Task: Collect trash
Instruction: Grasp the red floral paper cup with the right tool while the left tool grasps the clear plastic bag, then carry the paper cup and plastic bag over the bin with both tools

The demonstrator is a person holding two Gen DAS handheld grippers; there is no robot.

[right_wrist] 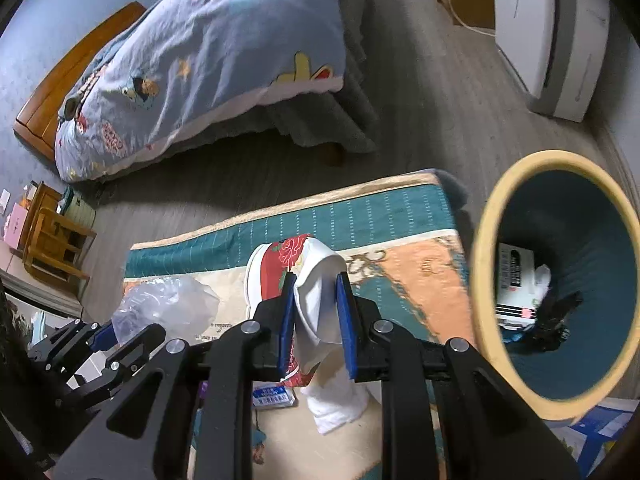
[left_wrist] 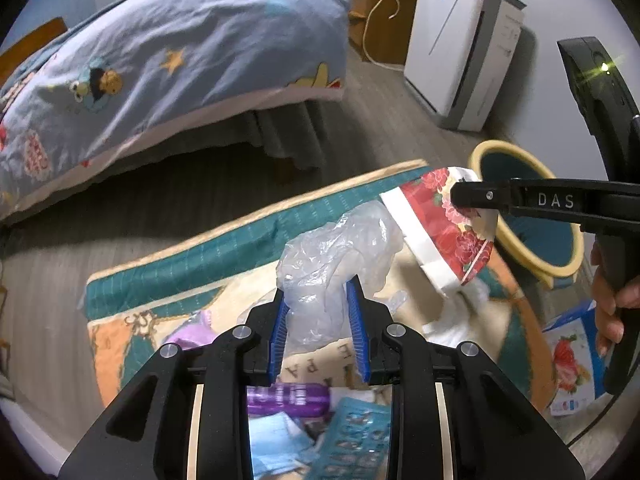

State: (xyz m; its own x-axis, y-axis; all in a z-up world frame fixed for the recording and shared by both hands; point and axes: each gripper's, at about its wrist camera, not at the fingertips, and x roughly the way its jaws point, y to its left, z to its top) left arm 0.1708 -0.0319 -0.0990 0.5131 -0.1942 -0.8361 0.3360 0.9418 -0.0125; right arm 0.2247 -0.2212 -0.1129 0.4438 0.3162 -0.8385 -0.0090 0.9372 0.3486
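left gripper clamps crumpled clear plastic bag above rug middle | right gripper pinches floral paper cup near rug's right edge, beside bin | risk: thin bag slips from pads; squashed cup may catch bin rim, fall outside

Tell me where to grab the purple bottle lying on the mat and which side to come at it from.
Grip the purple bottle across the middle of its body, coming down from above. It lies on its side on the mat, its long axis running left to right in the left wrist view, so the fingers should straddle its narrow width. The left gripper partly hides it.
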